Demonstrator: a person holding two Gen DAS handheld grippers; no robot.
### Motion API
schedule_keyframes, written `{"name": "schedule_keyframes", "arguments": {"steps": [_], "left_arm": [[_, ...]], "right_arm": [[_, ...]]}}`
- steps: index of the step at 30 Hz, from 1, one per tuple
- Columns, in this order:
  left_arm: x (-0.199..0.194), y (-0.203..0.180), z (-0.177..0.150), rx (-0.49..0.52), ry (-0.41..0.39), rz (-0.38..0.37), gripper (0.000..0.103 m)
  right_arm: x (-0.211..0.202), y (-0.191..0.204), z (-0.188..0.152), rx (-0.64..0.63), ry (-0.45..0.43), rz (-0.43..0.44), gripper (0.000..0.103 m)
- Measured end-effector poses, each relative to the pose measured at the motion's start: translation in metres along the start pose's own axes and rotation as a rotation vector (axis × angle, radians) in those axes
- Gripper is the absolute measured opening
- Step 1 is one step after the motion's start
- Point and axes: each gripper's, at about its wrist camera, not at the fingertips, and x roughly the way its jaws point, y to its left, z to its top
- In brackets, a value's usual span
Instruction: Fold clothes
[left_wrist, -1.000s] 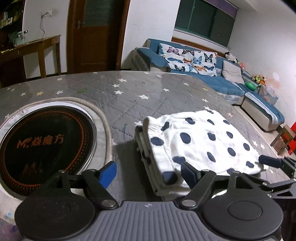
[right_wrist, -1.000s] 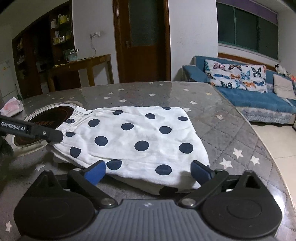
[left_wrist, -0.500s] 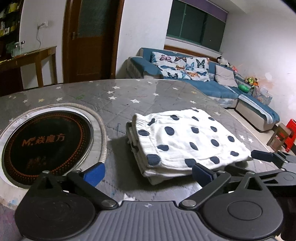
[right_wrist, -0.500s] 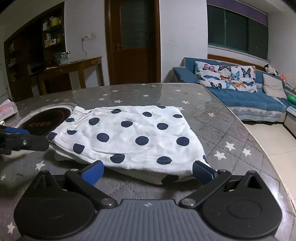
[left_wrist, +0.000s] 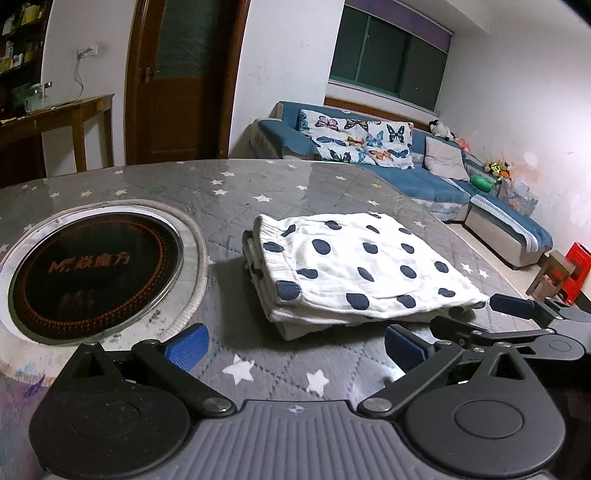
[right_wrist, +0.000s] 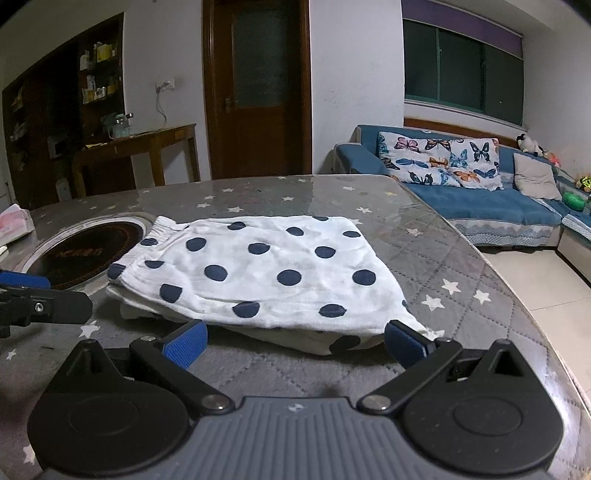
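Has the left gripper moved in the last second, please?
Yes. The left gripper has backed away from the polka-dot garment, leaving starred tablecloth between them.

The folded garment (left_wrist: 354, 273) lies flat on the worktop (left_wrist: 280, 192), its layers stacked one on another. Seen from the left wrist, the round inset hob (left_wrist: 92, 273) sits in the worktop to the left of the garment, near it but apart. The left tongs (left_wrist: 295, 345) are before the garment's near edge, spread wide over bare worktop; the right tongs (left_wrist: 480, 317) reach in from the right, just beside the garment's corner. Behind the worktop stand a sofa (left_wrist: 424, 177) to the right, a door (right_wrist: 258, 88) in the middle and a side table (right_wrist: 140, 151) to the left
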Motion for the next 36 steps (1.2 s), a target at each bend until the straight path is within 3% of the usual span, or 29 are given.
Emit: {"name": "schedule_keyframes", "arguments": {"steps": [20, 36], "left_arm": [[-0.021, -0.004, -0.024, -0.032, -0.003, 0.020, 0.103], [-0.027, -0.012, -0.034, -0.001, -0.008, 0.039, 0.103]], "right_arm": [[-0.022, 0.015, -0.014, 0.031, -0.030, -0.023, 0.103], [-0.031, 0.016, -0.023, 0.051, -0.033, -0.029, 0.103]]}}
